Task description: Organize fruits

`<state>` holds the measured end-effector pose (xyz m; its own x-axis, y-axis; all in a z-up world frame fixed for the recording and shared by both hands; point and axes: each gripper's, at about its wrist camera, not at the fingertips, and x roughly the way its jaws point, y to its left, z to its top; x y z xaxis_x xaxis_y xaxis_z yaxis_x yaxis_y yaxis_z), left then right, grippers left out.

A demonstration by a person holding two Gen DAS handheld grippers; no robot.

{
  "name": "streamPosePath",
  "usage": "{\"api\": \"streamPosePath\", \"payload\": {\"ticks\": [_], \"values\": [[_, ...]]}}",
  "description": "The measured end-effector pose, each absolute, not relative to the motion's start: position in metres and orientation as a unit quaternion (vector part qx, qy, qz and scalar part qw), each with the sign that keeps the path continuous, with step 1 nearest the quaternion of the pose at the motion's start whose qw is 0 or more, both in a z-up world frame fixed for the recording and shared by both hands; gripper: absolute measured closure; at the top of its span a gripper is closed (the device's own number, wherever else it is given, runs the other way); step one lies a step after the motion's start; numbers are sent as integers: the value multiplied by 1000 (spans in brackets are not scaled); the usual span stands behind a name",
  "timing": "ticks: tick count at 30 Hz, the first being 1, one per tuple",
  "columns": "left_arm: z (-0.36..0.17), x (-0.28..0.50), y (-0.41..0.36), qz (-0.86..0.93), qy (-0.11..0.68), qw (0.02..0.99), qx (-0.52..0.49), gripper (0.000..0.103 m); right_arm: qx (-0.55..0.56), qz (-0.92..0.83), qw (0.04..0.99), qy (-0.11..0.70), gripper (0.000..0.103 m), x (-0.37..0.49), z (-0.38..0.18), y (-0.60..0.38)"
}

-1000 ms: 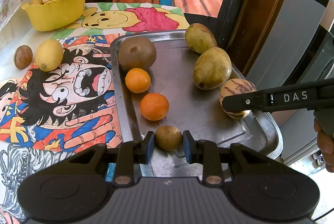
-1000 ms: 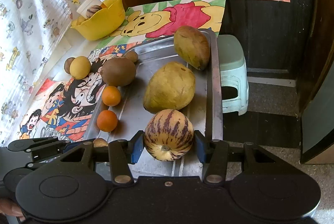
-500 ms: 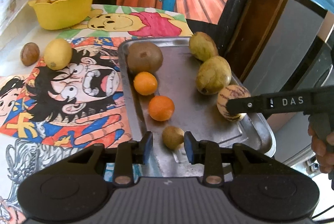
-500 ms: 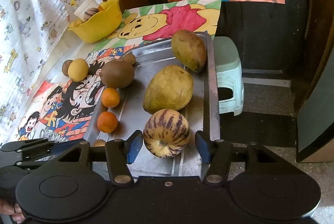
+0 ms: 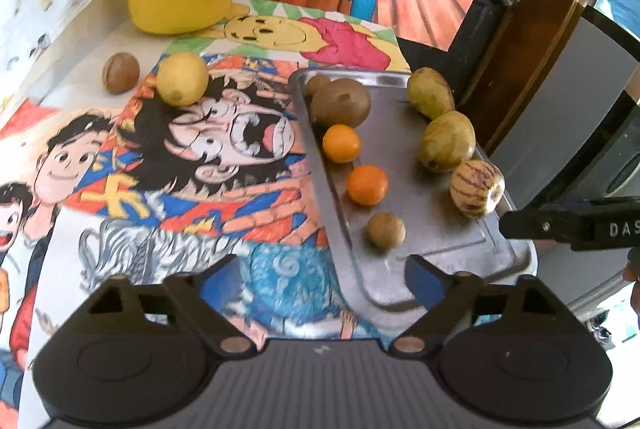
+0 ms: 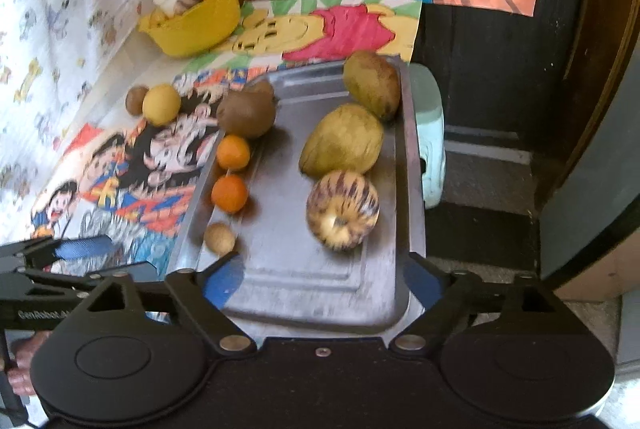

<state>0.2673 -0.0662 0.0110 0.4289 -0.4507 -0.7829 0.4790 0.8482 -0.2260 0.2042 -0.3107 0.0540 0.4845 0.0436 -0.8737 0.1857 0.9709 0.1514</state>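
Observation:
A steel tray (image 5: 448,245) (image 6: 296,281) holds a small brown fruit (image 5: 386,229) (image 6: 219,237), two oranges (image 5: 367,185) (image 6: 229,193), a large brown kiwi-like fruit (image 5: 341,102), two green mangoes (image 5: 447,141) (image 6: 342,141) and a striped melon (image 5: 476,189) (image 6: 342,209). A lemon (image 5: 182,78) and a brown nut-like fruit (image 5: 121,73) lie on the table left of the tray. My left gripper (image 5: 316,281) is open and empty at the tray's near left corner. My right gripper (image 6: 324,281) is open and empty, just short of the striped melon.
A yellow bowl (image 5: 180,5) (image 6: 196,25) with fruit and a white tub stands at the back left. Cartoon posters cover the table. A pale green stool (image 6: 432,133) stands on the floor right of the tray, by a dark door.
Both grippers have opened wide and drawn back. The left let go of the small brown fruit and the right let go of the striped melon; both fruits now rest on the tray.

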Motion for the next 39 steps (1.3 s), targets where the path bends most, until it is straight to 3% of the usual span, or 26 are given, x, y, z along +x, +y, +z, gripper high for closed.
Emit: {"api": "streamPosePath", "payload": {"ticks": [9,24,31,39], "values": [[15,260,-32,-253,497,830,25,1,111,-35,811,573,1,193,65,-277],[29,266,35,-145,548,824,11,1,109,33,765,634,1,217,61,-218],[36,275,57,-103,540,835,6,1,82,86,768,629,1,247,65,-191],[34,302,66,-72,516,853,32,1,28,130,811,570,1,289,68,-180]]}}
